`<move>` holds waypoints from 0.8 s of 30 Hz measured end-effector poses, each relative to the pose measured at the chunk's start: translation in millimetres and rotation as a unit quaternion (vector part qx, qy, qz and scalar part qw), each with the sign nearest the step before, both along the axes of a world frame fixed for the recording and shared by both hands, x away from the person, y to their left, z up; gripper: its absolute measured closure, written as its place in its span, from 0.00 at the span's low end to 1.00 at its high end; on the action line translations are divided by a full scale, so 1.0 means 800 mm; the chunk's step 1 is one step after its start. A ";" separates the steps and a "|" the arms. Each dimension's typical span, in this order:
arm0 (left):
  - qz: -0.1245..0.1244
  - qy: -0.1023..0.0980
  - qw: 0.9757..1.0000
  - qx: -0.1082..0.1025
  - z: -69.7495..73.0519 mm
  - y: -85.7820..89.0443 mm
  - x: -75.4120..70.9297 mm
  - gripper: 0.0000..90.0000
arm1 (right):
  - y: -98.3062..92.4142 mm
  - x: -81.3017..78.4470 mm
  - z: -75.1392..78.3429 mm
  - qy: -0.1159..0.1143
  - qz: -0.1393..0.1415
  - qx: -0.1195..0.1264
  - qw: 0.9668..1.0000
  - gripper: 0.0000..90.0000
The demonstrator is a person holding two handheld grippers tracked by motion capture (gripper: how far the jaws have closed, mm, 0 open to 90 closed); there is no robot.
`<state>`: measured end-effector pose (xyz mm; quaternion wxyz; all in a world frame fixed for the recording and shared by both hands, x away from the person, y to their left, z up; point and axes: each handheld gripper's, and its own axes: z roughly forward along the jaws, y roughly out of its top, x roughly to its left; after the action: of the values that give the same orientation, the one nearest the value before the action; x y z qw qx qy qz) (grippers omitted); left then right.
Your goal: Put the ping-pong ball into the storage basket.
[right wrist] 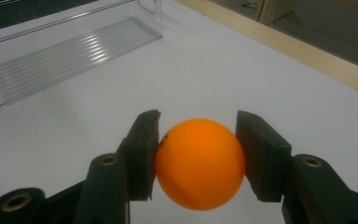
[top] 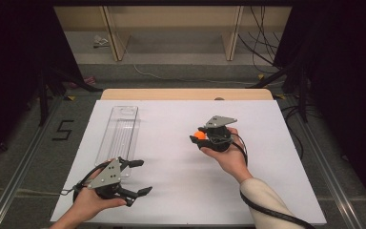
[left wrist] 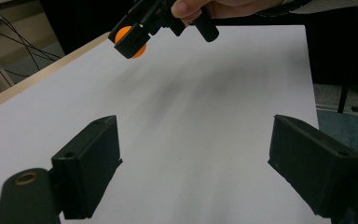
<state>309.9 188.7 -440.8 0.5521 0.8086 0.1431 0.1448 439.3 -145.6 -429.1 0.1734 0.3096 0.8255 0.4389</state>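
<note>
Centre-right of the high view: right gripper (top: 199, 136) clamped on an orange ball (top: 199, 135), held above the white table (top: 181, 191). Lower left: left gripper (top: 139, 177), jaws wide apart, empty; clear tray (top: 119, 131) just behind it.

Left gripper view: ball (left wrist: 129, 41) upper left, pinched in the other gripper.

Right gripper view: ball (right wrist: 200, 163) dead centre, both pads pressing it; tray (right wrist: 60, 51) upper left.

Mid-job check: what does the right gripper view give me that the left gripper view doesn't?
Right gripper view: the clear ribbed plastic tray lying on the table, and both pads pressed on the small orange ball up close. Left gripper view: the left gripper, jaws wide apart with nothing between them, and the right gripper from outside, held above the surface. Both: the ball and the white table top.
</note>
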 end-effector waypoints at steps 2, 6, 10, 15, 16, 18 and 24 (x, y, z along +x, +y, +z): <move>0.000 0.000 1.000 0.000 0.000 0.000 0.000 0.18 | 0.002 0.000 0.000 0.001 0.001 -0.001 1.000 0.57; -0.001 0.000 1.000 0.001 0.000 0.000 0.000 0.18 | 0.006 0.000 0.000 0.000 0.004 -0.001 1.000 0.57; 0.000 0.000 1.000 0.000 0.000 0.000 0.000 0.18 | 0.009 0.001 0.000 0.001 0.005 -0.001 1.000 0.57; 0.000 0.000 1.000 0.000 0.000 0.000 0.000 0.18 | 0.014 0.000 0.000 0.002 0.008 -0.002 1.000 0.57; 0.000 0.000 1.000 0.000 0.000 0.000 0.000 0.18 | 0.015 0.000 0.000 0.003 0.009 -0.001 1.000 0.57; 0.000 0.000 1.000 0.000 0.000 0.000 0.000 0.18 | 0.016 0.000 0.000 0.002 0.009 -0.001 1.000 0.57; -0.001 0.000 1.000 0.000 0.000 0.000 0.000 0.18 | 0.022 0.000 -0.001 0.002 0.014 -0.001 1.000 0.57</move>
<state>309.9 188.7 -440.8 0.5521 0.8087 0.1426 0.1443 439.5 -128.1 -429.5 0.1663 0.2991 0.8304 0.4398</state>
